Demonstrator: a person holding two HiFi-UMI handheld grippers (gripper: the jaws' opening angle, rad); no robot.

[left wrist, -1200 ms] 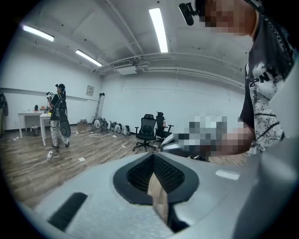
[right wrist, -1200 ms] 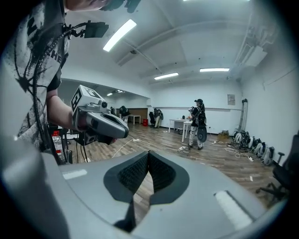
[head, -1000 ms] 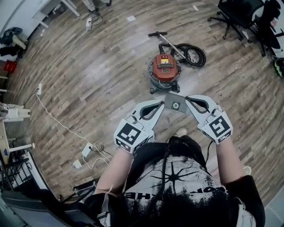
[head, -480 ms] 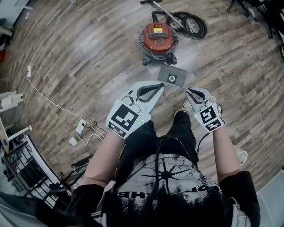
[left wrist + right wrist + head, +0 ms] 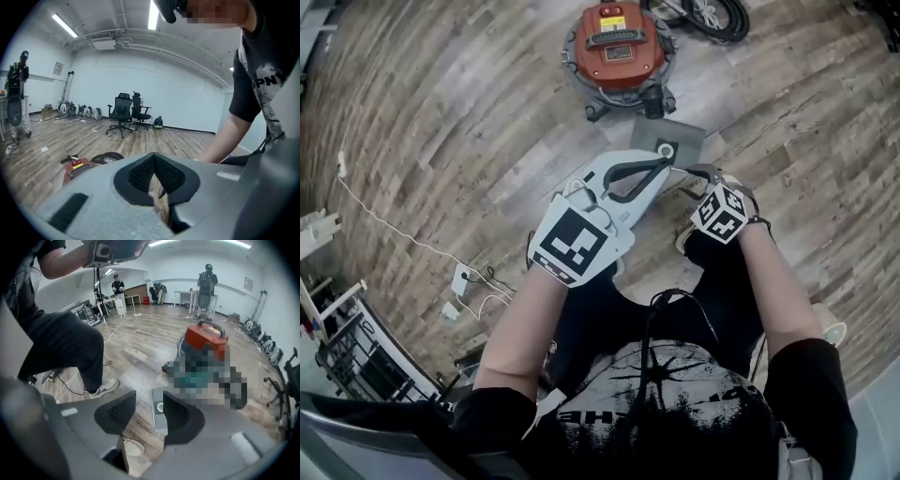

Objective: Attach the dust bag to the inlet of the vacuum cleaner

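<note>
- Dust bag [image 5: 680, 141]: lies flat on the wooden floor [image 5: 459, 131] at upper centre of the head view, just below the vacuum cleaner [image 5: 614, 42]. Its collar hole faces up, apparently laid ready for the inlet.
- Right gripper [image 5: 149, 401]: its jaws have just been opening and stand spread, tilted down toward the bag's near edge. They pinch nothing, so this is likely an approach to pick up.
- Left gripper [image 5: 153, 164]: jaws pressed together and empty.
- Room: bare floor flanks the bag, and only the vacuum's base crowds its far edge.

partial white letters, roughly "pn", on the person's black shirt [image 5: 265, 83]
</note>
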